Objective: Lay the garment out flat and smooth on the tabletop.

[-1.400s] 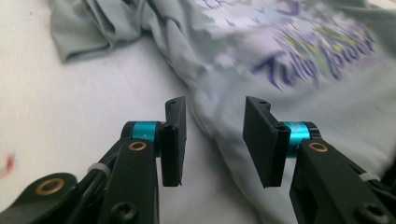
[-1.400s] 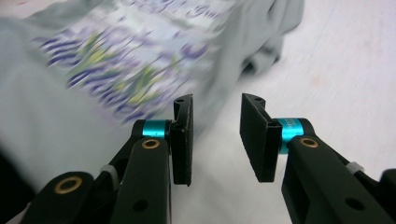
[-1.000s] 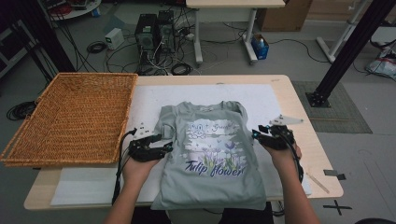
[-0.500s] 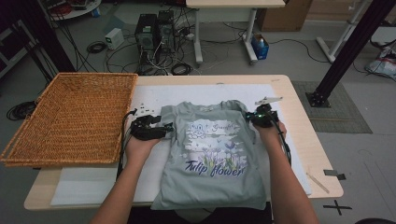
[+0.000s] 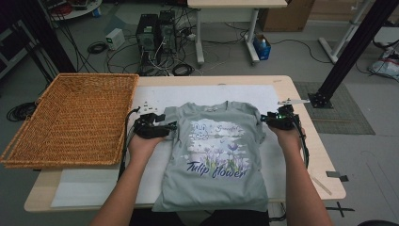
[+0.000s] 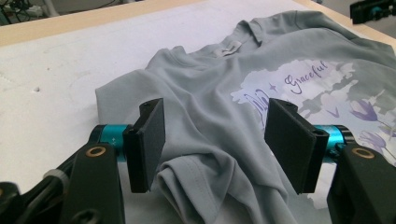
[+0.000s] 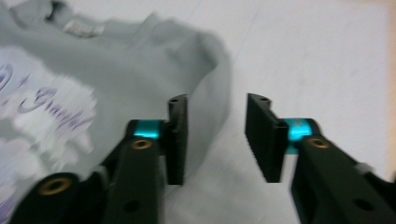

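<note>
A grey-green T-shirt [image 5: 216, 160] with a "Tulip flower" print lies face up on a white mat [image 5: 188, 94], collar toward the far side. My left gripper [image 5: 170, 126] lies at the shirt's left shoulder. In the left gripper view its jaws [image 6: 215, 112] stand open, with a bunched fold of the shirt [image 6: 224, 79] lying loose between them. My right gripper [image 5: 264, 120] is at the shirt's right shoulder edge. Its jaws [image 7: 217, 100] have just been opening and are apart over bare mat. The shirt's edge [image 7: 116, 70] lies beside the left jaw, and nothing is held.
A large empty wicker basket [image 5: 70, 117] sits on the table's left part, close to my left hand. The wooden table edge [image 5: 310, 127] runs just right of my right gripper. Computers, cables and table legs stand on the floor beyond.
Both grippers moved away from the person along the shirt's sides, up to shoulder level. The right one went in toward the shirt, then drew back slightly to the right.
</note>
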Tool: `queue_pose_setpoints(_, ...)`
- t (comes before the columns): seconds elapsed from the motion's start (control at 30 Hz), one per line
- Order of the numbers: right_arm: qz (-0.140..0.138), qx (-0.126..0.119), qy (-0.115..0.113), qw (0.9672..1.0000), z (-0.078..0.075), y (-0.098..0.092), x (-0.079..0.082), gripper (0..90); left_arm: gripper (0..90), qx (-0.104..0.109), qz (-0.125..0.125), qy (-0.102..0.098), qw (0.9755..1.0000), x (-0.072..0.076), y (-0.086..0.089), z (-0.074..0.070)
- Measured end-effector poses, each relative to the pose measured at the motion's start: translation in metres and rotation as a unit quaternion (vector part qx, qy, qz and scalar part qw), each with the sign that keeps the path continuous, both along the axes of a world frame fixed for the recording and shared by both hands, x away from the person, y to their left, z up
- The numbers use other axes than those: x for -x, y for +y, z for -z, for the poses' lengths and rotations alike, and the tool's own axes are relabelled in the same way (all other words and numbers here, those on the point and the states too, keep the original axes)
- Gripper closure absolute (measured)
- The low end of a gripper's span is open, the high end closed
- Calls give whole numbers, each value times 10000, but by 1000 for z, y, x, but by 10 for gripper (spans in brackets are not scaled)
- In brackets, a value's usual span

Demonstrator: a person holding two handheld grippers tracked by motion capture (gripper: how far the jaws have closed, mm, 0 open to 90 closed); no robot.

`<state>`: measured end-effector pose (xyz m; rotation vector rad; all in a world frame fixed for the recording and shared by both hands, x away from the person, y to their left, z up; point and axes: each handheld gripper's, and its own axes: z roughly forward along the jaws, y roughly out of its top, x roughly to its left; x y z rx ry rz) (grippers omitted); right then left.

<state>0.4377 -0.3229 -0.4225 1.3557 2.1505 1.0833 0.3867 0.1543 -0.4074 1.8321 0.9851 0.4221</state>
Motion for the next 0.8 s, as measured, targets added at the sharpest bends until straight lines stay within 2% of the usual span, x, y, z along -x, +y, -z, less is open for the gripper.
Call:
queue_pose_setpoints(0.1, -187, 256, 343, 9989, 8, 13, 3, 571, 383, -36, -2, -1, 10000, 1, 1, 0)
queue_pose_setpoints(0.13, -187, 386, 471, 9980, 13, 16, 2, 619, 384, -34, -7, 15, 10000, 2, 1, 0)
queue_pose_setpoints(0.17, -195, 451, 609, 9969, 19, 17, 2, 704, 383, -26, -6, 14, 10000, 2, 2, 0)
queue_pose_setpoints(0.2, -185, 327, 597, 9975, 22, 17, 3, 787, 384, -16, -9, 5, 10000, 3, 3, 0)
queue_pose_setpoints(0.23, -199, 224, 525, 9982, 21, 16, 3, 834, 384, -8, -11, 8, 10000, 5, 4, 0)
queue_pose_setpoints(0.27, -181, 327, 416, 9984, 17, 18, 5, 857, 384, 1, -15, -8, 10000, 6, 5, -1)
queue_pose_setpoints(0.33, -326, 389, 26, 9987, 4, 26, 8, 864, 384, 17, -25, -35, 10000, 8, 6, -2)
queue_pose_setpoints(0.37, -424, 440, -159, 9980, -4, 32, 10, 866, 384, 12, -20, -47, 10000, 9, 7, -3)
queue_pose_setpoints(0.43, -677, 522, -366, 9957, -19, 48, 14, 866, 384, 57, -42, -65, 10000, 10, 7, -4)
queue_pose_setpoints(0.53, -1084, 675, -495, 9906, -34, 79, 18, 865, 384, 57, -31, -102, 9999, 13, 6, -6)
queue_pose_setpoints(0.6, -1411, 762, -471, 9859, -37, 106, 22, 865, 384, 66, -15, -112, 9999, 15, 5, -7)
queue_pose_setpoints(0.7, -1942, 943, -394, 9756, -30, 150, 30, 852, 384, 42, 7, -129, 9999, 18, 5, -7)
queue_pose_setpoints(0.77, -2236, 1034, -265, 9688, -20, 175, 35, 735, 383, 42, -4, -109, 9999, 20, 5, -6)
queue_pose_setpoints(0.8, -2320, 1079, -212, 9665, -16, 183, 37, 677, 383, 64, -11, -87, 9999, 21, 6, -5)
